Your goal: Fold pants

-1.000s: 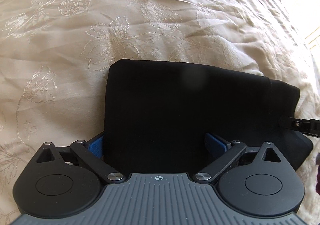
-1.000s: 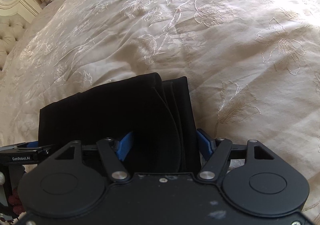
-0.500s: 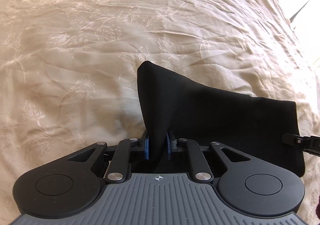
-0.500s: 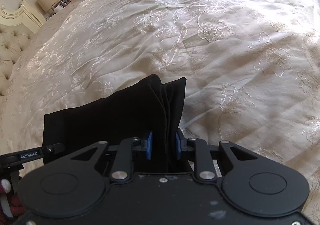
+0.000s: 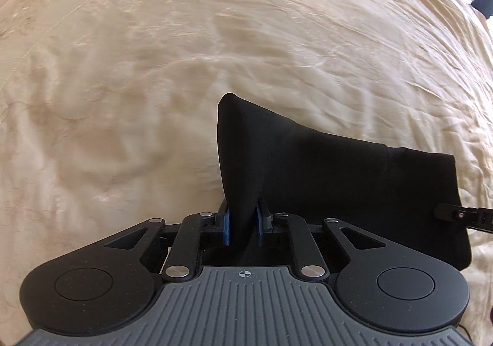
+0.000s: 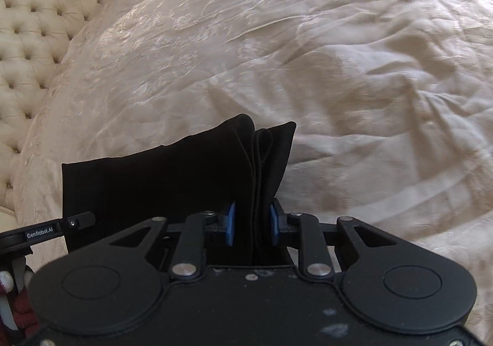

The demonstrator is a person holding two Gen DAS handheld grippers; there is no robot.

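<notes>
From the left wrist, the left gripper (image 5: 242,224) has its jaws clenched on one end of the folded black pants (image 5: 323,173), which rise in a peak above the cream bedspread (image 5: 154,68) — the right gripper's tip shows at the far end. From the right wrist, the right gripper (image 6: 252,224) is clamped on the stacked layers of the pants (image 6: 185,179) — tufted headboard (image 6: 34,38) off to the left.

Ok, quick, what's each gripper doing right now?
Left gripper: closed, pinching one end of the black pants.
Right gripper: closed, pinching the layered edges at the other end of the pants.
</notes>
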